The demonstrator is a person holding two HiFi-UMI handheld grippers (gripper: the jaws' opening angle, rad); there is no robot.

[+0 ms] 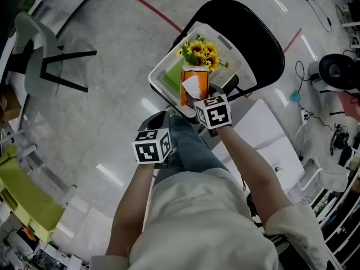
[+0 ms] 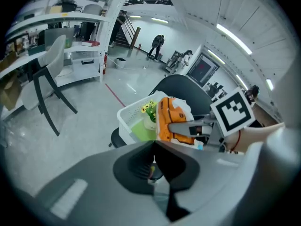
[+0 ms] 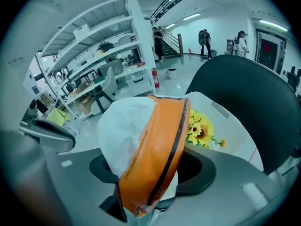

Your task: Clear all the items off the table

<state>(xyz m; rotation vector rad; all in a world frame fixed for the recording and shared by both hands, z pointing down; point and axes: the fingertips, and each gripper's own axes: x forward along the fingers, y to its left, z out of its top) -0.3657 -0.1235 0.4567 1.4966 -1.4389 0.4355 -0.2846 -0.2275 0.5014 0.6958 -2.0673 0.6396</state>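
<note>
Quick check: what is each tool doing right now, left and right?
Left tool: closed, nothing in it.
Right tool: closed on the orange pack, held over the white basket.

this is looking like a lab or workshop hall: white shelving racks (image 3: pixel 94 46) are lining a polished grey floor (image 1: pixel 112 94), a red tape line (image 1: pixel 147 6) is crossing it, strip lights (image 2: pixel 230 32) are glowing overhead, and cables (image 1: pixel 336 135) are trailing along one edge.
</note>
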